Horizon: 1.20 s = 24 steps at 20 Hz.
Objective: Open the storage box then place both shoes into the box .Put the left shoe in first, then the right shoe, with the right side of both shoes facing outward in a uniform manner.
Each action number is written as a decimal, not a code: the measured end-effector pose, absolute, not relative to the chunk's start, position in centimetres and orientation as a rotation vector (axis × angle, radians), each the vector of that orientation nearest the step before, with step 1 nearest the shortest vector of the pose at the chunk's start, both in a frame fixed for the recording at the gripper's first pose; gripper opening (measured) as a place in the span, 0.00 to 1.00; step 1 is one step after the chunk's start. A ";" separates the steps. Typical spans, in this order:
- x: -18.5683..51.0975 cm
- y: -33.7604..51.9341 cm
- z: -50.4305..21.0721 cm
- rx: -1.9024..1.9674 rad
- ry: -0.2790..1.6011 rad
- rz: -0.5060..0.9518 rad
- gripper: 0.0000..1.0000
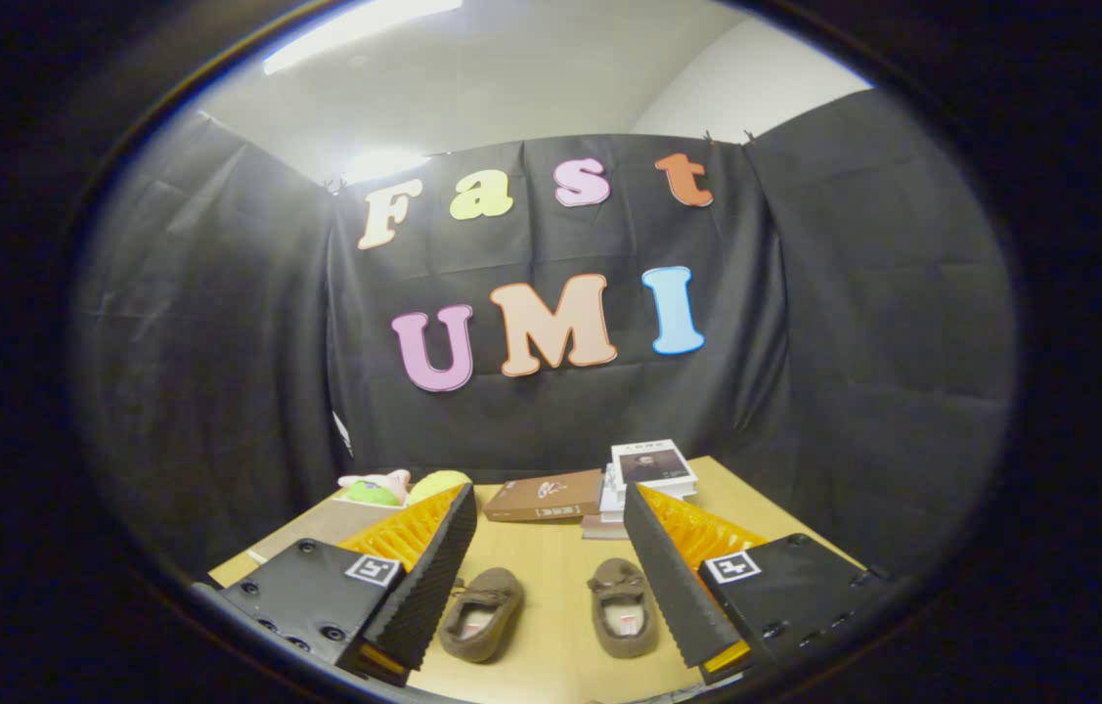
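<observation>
Two brown moccasin shoes lie side by side on the wooden table [551, 675], low between my fingers with their toes pointing away from me. One shoe [482, 614] lies close to the left finger [428, 577], the other shoe [624, 606] close to the right finger [673, 587]. My gripper [549, 501] hovers above them, open wide, with nothing held. A pale flat-topped thing [316, 523], perhaps the storage box, stands beyond the left finger and is partly hidden by it.
A flat brown book-like item [546, 496] lies beyond the shoes. A stack of books [650, 469] sits to its right. Plush toys in pink, green and yellow [399, 486] rest at the back left. Black cloth walls close in the table.
</observation>
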<state>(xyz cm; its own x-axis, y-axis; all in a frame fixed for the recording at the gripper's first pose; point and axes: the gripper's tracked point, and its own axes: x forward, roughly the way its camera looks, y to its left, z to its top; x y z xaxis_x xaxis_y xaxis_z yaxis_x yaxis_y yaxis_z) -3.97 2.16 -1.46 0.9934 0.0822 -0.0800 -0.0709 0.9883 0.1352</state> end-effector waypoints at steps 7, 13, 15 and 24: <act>-1.9 10.2 -6.1 0.427 0.230 0.224 0.98; -2.1 16.7 -12.5 0.788 0.470 0.356 0.98; -2.2 17.7 -14.2 0.856 0.515 0.361 0.99; -4.5 23.3 -21.1 1.135 0.775 0.385 1.00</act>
<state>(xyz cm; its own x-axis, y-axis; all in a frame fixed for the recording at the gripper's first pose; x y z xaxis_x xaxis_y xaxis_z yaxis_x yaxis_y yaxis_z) -4.54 23.26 -21.15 0.6846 0.6374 -0.3535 0.1030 0.3956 0.9126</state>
